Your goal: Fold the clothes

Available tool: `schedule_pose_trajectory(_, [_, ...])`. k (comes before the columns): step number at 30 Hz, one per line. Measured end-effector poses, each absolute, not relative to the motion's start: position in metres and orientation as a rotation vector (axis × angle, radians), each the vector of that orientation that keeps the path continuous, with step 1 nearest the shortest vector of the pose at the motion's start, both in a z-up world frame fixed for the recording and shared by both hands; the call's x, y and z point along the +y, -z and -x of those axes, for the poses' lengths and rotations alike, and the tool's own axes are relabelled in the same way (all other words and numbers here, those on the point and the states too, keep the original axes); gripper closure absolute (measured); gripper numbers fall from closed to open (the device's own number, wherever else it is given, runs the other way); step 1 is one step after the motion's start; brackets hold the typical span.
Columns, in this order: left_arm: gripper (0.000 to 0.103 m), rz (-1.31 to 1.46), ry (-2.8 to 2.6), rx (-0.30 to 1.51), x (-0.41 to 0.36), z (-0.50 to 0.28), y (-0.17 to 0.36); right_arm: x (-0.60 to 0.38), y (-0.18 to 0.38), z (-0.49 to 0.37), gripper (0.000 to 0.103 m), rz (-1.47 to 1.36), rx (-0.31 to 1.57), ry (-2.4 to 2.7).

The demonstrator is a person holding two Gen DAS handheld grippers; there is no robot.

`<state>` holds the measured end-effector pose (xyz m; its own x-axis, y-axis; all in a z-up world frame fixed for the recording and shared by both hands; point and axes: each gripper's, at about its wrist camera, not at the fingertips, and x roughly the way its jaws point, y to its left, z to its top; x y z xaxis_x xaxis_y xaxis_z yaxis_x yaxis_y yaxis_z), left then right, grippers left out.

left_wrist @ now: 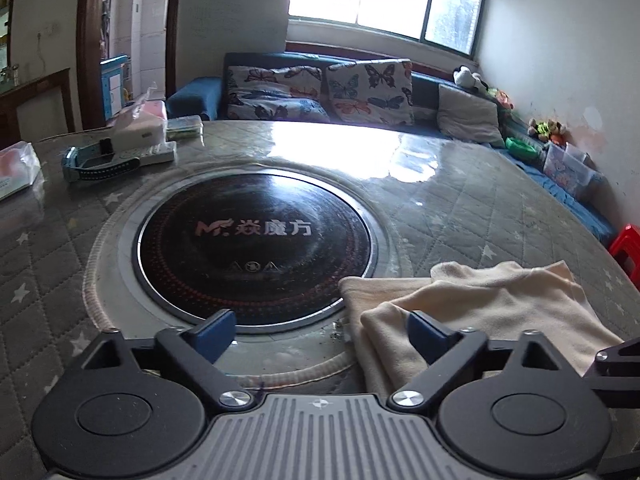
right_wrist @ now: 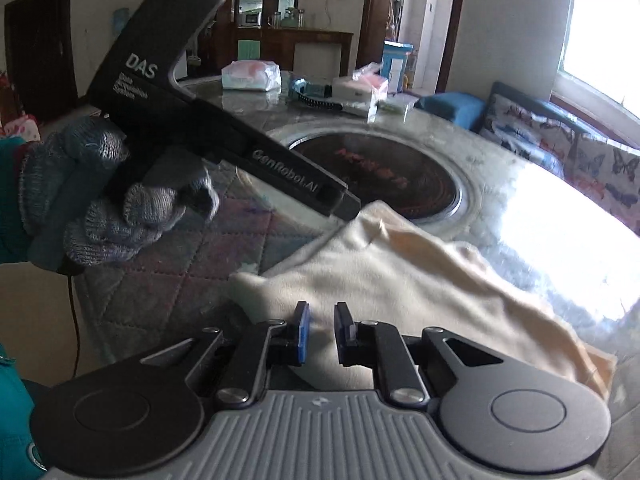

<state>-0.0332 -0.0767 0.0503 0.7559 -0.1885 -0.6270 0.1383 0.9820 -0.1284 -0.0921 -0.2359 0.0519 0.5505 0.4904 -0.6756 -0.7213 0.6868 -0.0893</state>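
Observation:
A cream cloth garment (left_wrist: pixel 480 312) lies folded on the round table, to the right of the black cooktop. My left gripper (left_wrist: pixel 320 332) is open and empty, its right finger (left_wrist: pixel 424 334) over the cloth's left edge and its left finger over the cooktop rim. In the right wrist view the same cloth (right_wrist: pixel 400 272) spreads ahead. My right gripper (right_wrist: pixel 322 330) hovers over its near edge with the jaws a small gap apart and nothing between them. The left gripper's body (right_wrist: pixel 224 136) shows there, held by a gloved hand (right_wrist: pixel 100 192), its tip at the cloth's far corner.
A black induction cooktop (left_wrist: pixel 256 248) sits in the table's middle. A tissue pack (left_wrist: pixel 16 168), a blue watch (left_wrist: pixel 96 164) and small boxes (left_wrist: pixel 140 128) lie at the far left of the table. A sofa with butterfly cushions (left_wrist: pixel 320 92) stands behind. A red stool (left_wrist: pixel 628 248) stands at right.

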Motion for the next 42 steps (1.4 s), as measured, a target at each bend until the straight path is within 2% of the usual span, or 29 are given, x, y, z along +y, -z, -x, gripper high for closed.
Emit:
schedule_pose_trajectory(3, [0.000,0.090,0.178,0.690,-0.075,0.035,-0.052,-0.230,-0.058,0.099,0.080,0.410,0.641,-0.776])
schedule_pose_trajectory(6, [0.000,0.105,0.181,0.696,-0.074,0.036,-0.053,-0.219,-0.055,0.104,0.068,0.448,0.645,-0.802])
schedule_pose_trajectory(13, [0.000,0.216,0.237,0.772,-0.067,0.036,-0.045,-0.194,-0.036,0.112,0.063,0.570,0.630,-0.778])
schedule_pose_trajectory(16, [0.000,0.299,0.276,0.796,-0.061,0.036,-0.043,-0.189,-0.032,0.115,0.066,0.602,0.614,-0.762])
schedule_pose_trajectory(22, [0.000,0.347,0.300,0.816,-0.063,0.036,-0.044,-0.196,-0.040,0.105,0.086,0.524,0.627,-0.751])
schedule_pose_trajectory(34, [0.001,0.594,0.326,0.906,-0.066,0.021,-0.038,-0.235,-0.070,0.094,0.089,0.306,0.585,-0.755])
schedule_pose_trajectory(36, [0.007,0.624,0.337,0.920,-0.068,0.018,-0.037,-0.244,-0.074,0.096,0.089,0.287,0.575,-0.756])
schedule_pose_trajectory(39, [0.022,0.643,0.348,0.933,-0.074,0.015,-0.035,-0.252,-0.079,0.098,0.089,0.261,0.574,-0.764])
schedule_pose_trajectory(41, [0.036,0.651,0.346,0.940,-0.075,0.014,-0.033,-0.256,-0.081,0.098,0.089,0.256,0.573,-0.773])
schedule_pose_trajectory(42, [0.047,0.657,0.345,0.942,-0.075,0.014,-0.032,-0.257,-0.080,0.098,0.089,0.254,0.574,-0.777])
